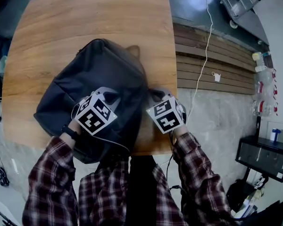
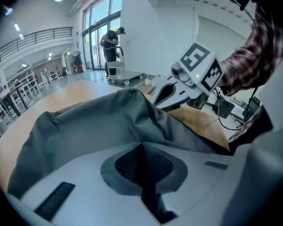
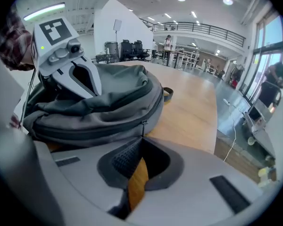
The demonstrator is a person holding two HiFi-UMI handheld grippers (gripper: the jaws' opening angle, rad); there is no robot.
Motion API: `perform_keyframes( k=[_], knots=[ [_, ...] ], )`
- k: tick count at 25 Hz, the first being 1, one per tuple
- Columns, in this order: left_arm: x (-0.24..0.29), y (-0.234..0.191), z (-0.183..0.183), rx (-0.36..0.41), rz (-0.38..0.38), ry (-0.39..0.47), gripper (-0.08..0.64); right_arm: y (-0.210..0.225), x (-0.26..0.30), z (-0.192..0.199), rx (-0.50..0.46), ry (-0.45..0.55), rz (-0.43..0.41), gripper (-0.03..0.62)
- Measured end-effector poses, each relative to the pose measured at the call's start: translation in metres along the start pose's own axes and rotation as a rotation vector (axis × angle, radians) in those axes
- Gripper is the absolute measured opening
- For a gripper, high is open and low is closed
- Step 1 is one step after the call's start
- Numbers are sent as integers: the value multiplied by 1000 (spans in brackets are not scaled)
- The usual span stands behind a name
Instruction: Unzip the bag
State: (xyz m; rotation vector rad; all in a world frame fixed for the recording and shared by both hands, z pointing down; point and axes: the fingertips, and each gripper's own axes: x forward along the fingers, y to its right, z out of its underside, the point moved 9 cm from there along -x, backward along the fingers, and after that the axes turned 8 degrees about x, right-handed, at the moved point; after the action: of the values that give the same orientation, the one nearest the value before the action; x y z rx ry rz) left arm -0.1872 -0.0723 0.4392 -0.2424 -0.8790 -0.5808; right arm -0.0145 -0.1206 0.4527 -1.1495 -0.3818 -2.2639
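Observation:
A dark grey backpack [image 1: 99, 74] lies on the wooden table [image 1: 85, 18], closed. My left gripper [image 1: 111, 95] rests on top of it near the front. In the left gripper view my left gripper [image 2: 142, 145] is shut, with a ridge of bag fabric [image 2: 94, 126] bunched at the tips. My right gripper [image 1: 155, 94] is at the bag's right side. In the right gripper view it [image 3: 142, 138] is shut, its tips at the small metal zipper pull [image 3: 142, 124] on the bag's side zip [image 3: 85, 131]. Each gripper shows in the other's view: left gripper [image 3: 92, 91], right gripper [image 2: 158, 102].
The table's right edge [image 1: 172, 55] lies just beyond my right gripper, with slatted wood boards [image 1: 212, 65] and a white cable [image 1: 205, 55] on the floor beyond. A black cart [image 1: 264, 157] stands at the lower right. A person [image 2: 111, 41] stands far off in the hall.

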Motion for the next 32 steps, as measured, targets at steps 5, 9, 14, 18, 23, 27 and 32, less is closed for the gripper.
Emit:
perform_keyframes(
  k=[5,9,14,18,23,27,32],
  knots=[
    [12,-2,-7,-63,-56,31,9,-18,-22,26,99,25,-17,11],
    [22,-6,-14,-86,-72,42,8,-43,-44,42,148,49,-51,11],
    [31,-14,-27,-64,-78,44,9,-84,-58,48,196,58,-145,12],
    [36,-28,-44,-62,-83,50,8,-113,-62,48,194,44,-232,12],
    [40,-37,-52,-88,-85,63,8,-112,-61,50,251,57,-210,12],
    [38,-37,-53,-89,-150,102,9,-97,-65,51,257,76,-143,12],
    [-2,-23,-52,-220,-306,313,9,-73,-88,54,346,153,-81,12]
  ],
)
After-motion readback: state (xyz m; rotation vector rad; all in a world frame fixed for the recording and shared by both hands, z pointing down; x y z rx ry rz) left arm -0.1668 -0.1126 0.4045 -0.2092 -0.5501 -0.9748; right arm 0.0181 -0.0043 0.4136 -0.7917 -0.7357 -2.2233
